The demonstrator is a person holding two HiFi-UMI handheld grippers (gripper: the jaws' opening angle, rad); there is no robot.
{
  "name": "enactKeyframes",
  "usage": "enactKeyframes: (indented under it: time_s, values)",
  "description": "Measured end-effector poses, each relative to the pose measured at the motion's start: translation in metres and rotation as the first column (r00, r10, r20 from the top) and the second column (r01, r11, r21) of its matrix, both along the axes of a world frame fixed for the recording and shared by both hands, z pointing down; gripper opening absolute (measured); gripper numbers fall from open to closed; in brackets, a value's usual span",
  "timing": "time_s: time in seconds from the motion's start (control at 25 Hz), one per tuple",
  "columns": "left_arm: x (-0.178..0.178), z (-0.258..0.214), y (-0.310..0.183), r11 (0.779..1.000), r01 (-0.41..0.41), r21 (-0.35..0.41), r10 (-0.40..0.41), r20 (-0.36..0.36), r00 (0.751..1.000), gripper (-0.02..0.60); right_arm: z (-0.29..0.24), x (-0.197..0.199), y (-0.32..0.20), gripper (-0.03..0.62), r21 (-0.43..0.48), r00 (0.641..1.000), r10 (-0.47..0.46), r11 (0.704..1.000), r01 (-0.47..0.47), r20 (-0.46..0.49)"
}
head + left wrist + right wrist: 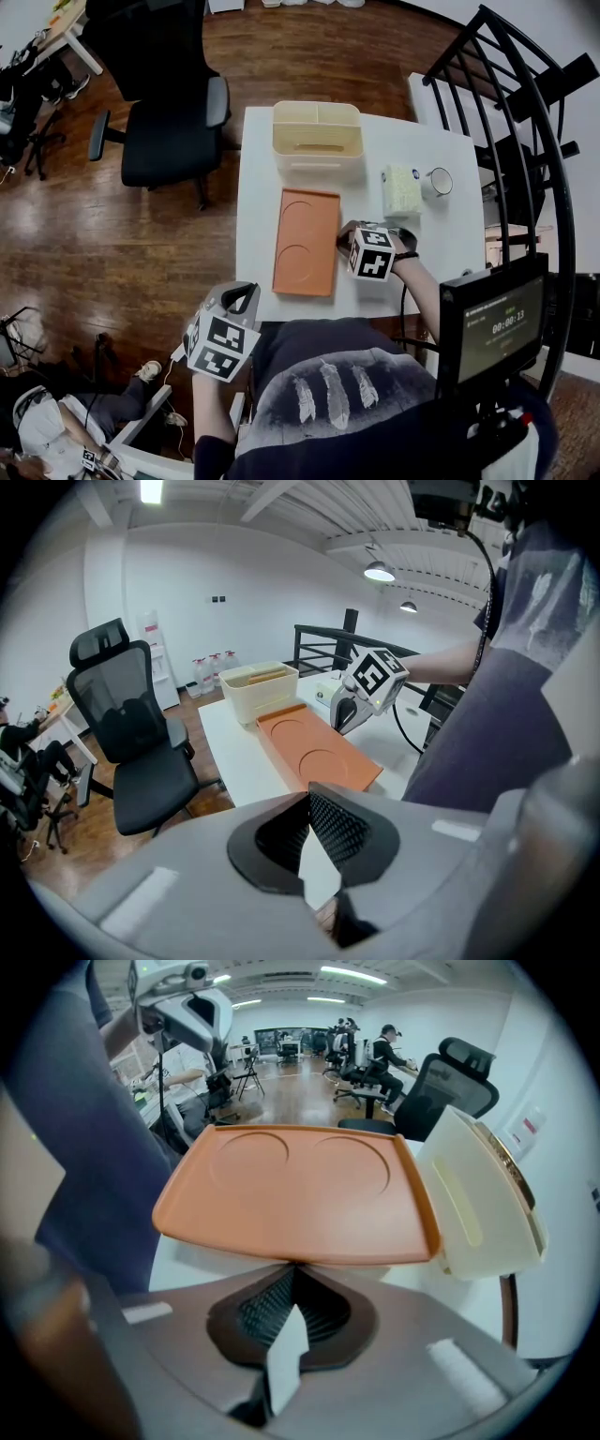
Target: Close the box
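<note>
An open cream box (pixel 317 139) stands at the far end of the white table (pixel 258 202). Its orange lid (pixel 307 240), with two round dents, lies flat in front of it. My right gripper (pixel 343 237) meets the lid's right edge; in the right gripper view its jaws (pixel 292 1269) are shut on the rim of the lid (pixel 295 1190), and the box (pixel 483 1194) is on the right. My left gripper (pixel 246 295) hovers off the table's near left corner, shut with nothing in it (pixel 309 799). From there the lid (pixel 314 752), the box (pixel 258 691) and the right gripper (pixel 342 714) show ahead.
A pale green packet (pixel 401 189) and a white mug (pixel 437 181) sit on the table to the right of the lid. A black office chair (pixel 169 112) stands left of the table, a black railing (pixel 525 112) to its right. A timer screen (pixel 492 323) is near my right side.
</note>
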State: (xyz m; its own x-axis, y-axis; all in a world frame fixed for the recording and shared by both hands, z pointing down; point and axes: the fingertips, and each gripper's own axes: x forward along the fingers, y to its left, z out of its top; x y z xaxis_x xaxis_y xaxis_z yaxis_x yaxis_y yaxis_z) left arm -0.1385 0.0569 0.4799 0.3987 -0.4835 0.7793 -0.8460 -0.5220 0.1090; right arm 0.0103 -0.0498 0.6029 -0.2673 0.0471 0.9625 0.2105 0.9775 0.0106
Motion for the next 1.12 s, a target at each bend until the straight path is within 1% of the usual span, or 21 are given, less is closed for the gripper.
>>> enactKeyframes:
  time_s: [0.16,0.4,0.48,0.6,0.68,0.8,0.88,1.12]
  values:
    - [-0.002,0.001,-0.001,1.000,-0.012,-0.004,0.012,0.002,1.000,0.014,-0.001,-0.002,-0.002,0.003,-0.055,0.996,0.070,0.996,-0.068,0.051]
    - [-0.006,0.005,-0.001,0.999,-0.042,-0.015,0.042,0.004,0.999,0.014,0.000,-0.004,-0.002,0.003,-0.081,0.987,0.136,0.988,-0.129,0.081]
    - [-0.007,0.005,-0.001,0.999,-0.052,-0.014,0.052,0.008,0.999,0.014,0.000,-0.003,-0.002,0.003,-0.077,0.985,0.150,0.987,-0.143,0.088]
    - [-0.009,0.003,-0.003,0.998,-0.061,-0.006,0.061,0.012,0.998,0.014,-0.004,0.007,-0.006,0.003,-0.042,0.980,0.177,0.984,-0.174,0.088]
    - [-0.011,0.001,-0.005,0.998,-0.067,-0.002,0.067,0.018,0.998,0.012,-0.016,0.014,-0.009,0.003,-0.036,0.968,0.224,0.974,-0.222,0.113]
    - [-0.009,0.001,-0.009,0.996,-0.084,0.004,0.084,0.020,0.996,0.012,-0.038,0.020,-0.010,0.003,-0.061,0.937,0.299,0.954,-0.293,0.181]
    - [-0.004,0.000,-0.012,0.995,-0.101,0.008,0.101,0.022,0.995,0.014,-0.049,0.023,-0.007,0.003,-0.062,0.927,0.310,0.951,-0.304,0.209]
    - [0.013,-0.006,-0.012,0.990,-0.141,0.016,0.140,0.030,0.990,0.012,-0.067,0.029,0.008,0.003,-0.023,0.927,0.288,0.956,-0.291,0.240]
